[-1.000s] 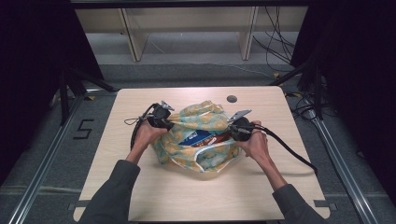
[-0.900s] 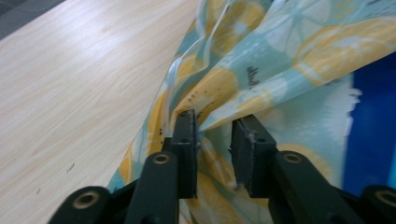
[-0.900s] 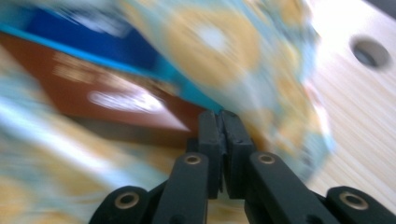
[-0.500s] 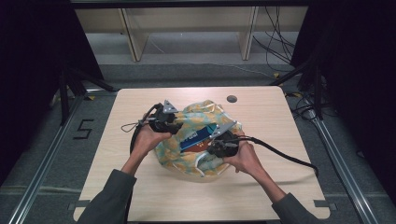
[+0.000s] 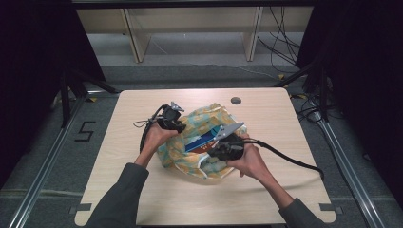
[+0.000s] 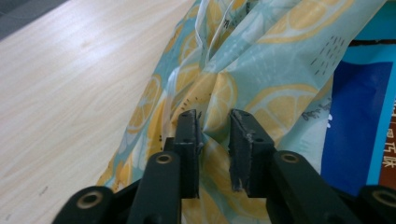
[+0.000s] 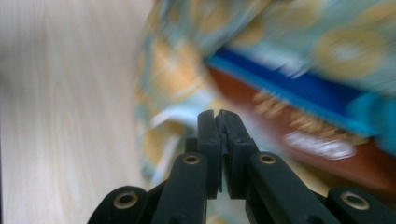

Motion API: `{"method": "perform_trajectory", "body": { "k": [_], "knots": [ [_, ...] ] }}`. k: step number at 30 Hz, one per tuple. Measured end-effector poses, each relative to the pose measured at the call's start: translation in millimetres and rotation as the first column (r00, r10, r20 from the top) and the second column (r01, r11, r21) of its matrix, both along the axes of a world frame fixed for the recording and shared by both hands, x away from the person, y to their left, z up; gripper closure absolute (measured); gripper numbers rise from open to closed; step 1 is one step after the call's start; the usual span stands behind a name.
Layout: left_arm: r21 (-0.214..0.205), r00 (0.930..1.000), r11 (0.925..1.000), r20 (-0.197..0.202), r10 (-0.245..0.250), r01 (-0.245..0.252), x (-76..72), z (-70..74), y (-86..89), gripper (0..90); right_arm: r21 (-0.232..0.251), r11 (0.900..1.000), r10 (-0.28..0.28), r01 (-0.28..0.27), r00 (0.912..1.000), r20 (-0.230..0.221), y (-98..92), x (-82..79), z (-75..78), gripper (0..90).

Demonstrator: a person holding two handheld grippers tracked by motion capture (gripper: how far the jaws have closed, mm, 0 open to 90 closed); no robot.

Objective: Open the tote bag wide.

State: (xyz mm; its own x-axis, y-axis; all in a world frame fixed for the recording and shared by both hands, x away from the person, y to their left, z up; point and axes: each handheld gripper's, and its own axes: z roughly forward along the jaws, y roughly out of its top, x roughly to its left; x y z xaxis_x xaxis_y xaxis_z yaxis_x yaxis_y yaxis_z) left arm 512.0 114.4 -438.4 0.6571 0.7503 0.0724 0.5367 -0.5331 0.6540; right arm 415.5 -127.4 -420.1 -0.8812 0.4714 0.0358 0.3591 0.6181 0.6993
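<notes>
My left gripper has its 2 fingers a little apart, with a fold of the lemon-print bag sitting in the gap between them; the cloth touches the inner faces, but I cannot tell whether it is truly pinched. My right gripper has its 2 fingers pressed together, tip against tip, and I see nothing caught between them. That view is blurred, so a thin edge of cloth could escape me.

From the high view, 1 bag lies near the middle of the wooden table, crumpled, its mouth open upward. Inside it is 1 flat package, blue along one side with a brown-red face carrying printed writing too small to read. In the right gripper view the package lies just past my closed fingertips, partly under the bag's printed cloth.

My left hand holds its gripper at the bag's left upper edge. My right hand holds the other gripper at the bag's right side, over the opening, a black cable trailing off to the right. 1 small dark round hole sits in the tabletop beyond the bag, apart from it.
</notes>
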Motion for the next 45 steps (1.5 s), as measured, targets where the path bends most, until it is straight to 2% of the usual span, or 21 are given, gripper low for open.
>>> {"method": "perform_trajectory", "body": {
  "k": [3,6,8,11,13,15,17,20,21,22,23,25,26,27,29,35,37,39,41,42,45],
  "knots": [
    [-0.003,1.0000,1.0000,0.002,-0.001,0.001,-0.4,-1.2,1.4,67.9,0.016,0.9982,-0.059,0.058,0.9957,0.071,-8.1,22.9,7.5,88.0],
    [0.000,0.9999,0.9999,0.001,-0.016,0.016,-3.3,-0.5,1.6,64.0,0.043,0.9914,-0.126,0.123,0.9893,0.073,-11.2,54.0,12.4,87.9],
    [-0.003,0.9996,0.9997,-0.011,-0.025,0.025,-5.9,-0.5,1.9,62.7,0.071,0.9792,-0.196,0.190,0.9773,0.081,-10.1,76.2,11.4,87.6],
    [-0.001,0.9992,0.9992,-0.009,-0.040,0.040,-9.9,-1.3,5.0,61.3,0.106,0.9550,-0.281,0.277,0.9596,0.022,-11.6,106.0,8.5,87.7],
    [-0.005,0.9987,0.9987,-0.009,-0.050,0.050,-14.8,-2.3,6.8,60.1,0.094,0.9431,-0.322,0.319,0.9467,0.015,-15.3,124.2,0.4,87.9],
    [-0.006,0.9969,0.9968,-0.003,-0.079,0.079,-20.2,-1.3,8.7,59.1,0.069,0.9402,-0.334,0.333,0.9426,-0.004,-17.8,136.8,-10.3,88.1],
    [-0.040,0.9974,0.9966,0.012,-0.071,0.071,-26.3,0.5,9.2,58.1,0.053,0.9311,-0.360,0.361,0.9325,-0.033,-17.7,143.1,-21.8,88.3],
    [-0.051,0.9966,0.9961,0.043,-0.070,0.072,-33.0,6.9,11.7,54.3,0.027,0.9086,-0.412,0.417,0.9055,-0.100,-17.3,146.0,-34.6,88.6],
    [-0.051,0.9958,0.9960,0.057,-0.071,0.074,-35.5,9.9,12.7,53.7,0.015,0.9142,-0.401,0.405,0.9097,-0.107,-18.1,145.9,-35.6,88.6],
    [-0.045,0.9945,0.9963,0.079,-0.069,0.073,-39.1,13.8,13.3,52.7,0.028,0.9040,-0.422,0.427,0.9004,-0.107,-16.4,144.9,-38.0,88.6],
    [-0.034,0.9917,0.9962,0.104,-0.076,0.080,-43.4,18.6,13.9,51.4,0.004,0.9125,-0.406,0.409,0.9075,-0.106,-18.2,144.4,-35.8,88.2],
    [-0.038,0.9841,0.9944,0.152,-0.092,0.099,-54.4,28.0,13.9,50.8,0.023,0.9130,-0.403,0.407,0.9092,-0.105,-19.2,141.2,-31.6,87.1],
    [-0.086,0.9809,0.9920,0.179,-0.076,0.092,-60.9,29.9,11.3,51.1,0.031,0.9129,-0.403,0.407,0.9102,-0.098,-21.0,139.8,-28.6,86.5],
    [-0.083,0.9774,0.9906,0.191,-0.091,0.109,-67.1,33.3,11.2,53.0,0.059,0.9195,-0.383,0.389,0.9197,-0.086,-22.6,139.2,-25.5,86.1],
    [-0.100,0.9762,0.9850,0.180,-0.121,0.141,-77.0,36.5,10.2,55.7,0.097,0.9291,-0.353,0.357,0.9339,-0.058,-25.5,133.9,-17.1,84.8],
    [-0.098,0.9762,0.9811,0.156,-0.151,0.167,-90.0,31.7,8.9,57.7,0.122,0.9479,-0.291,0.294,0.9557,-0.045,-31.6,109.1,6.6,81.4],
    [-0.113,0.9795,0.9809,0.143,-0.142,0.158,-94.2,28.5,9.8,58.4,0.109,0.9525,-0.284,0.284,0.9586,-0.019,-35.0,103.8,9.2,80.0],
    [-0.123,0.9791,0.9794,0.146,-0.142,0.160,-97.8,26.7,12.3,58.6,0.129,0.9469,-0.296,0.295,0.9551,-0.009,-35.1,97.9,8.9,78.7],
    [-0.154,0.9811,0.9768,0.147,-0.126,0.149,-101.8,25.1,15.5,58.6,0.116,0.9558,-0.273,0.270,0.9619,0.009,-40.1,94.6,12.2,76.9],
    [-0.162,0.9812,0.9753,0.145,-0.127,0.150,-102.9,24.3,17.6,58.4,0.124,0.9564,-0.265,0.264,0.9642,-0.011,-41.0,91.6,14.3,76.1],
    [-0.184,0.9834,0.9740,0.147,-0.106,0.132,-108.4,21.2,22.6,57.1,0.114,0.9588,-0.263,0.260,0.9648,0.006,-44.4,82.9,19.0,73.3]
  ]
}}
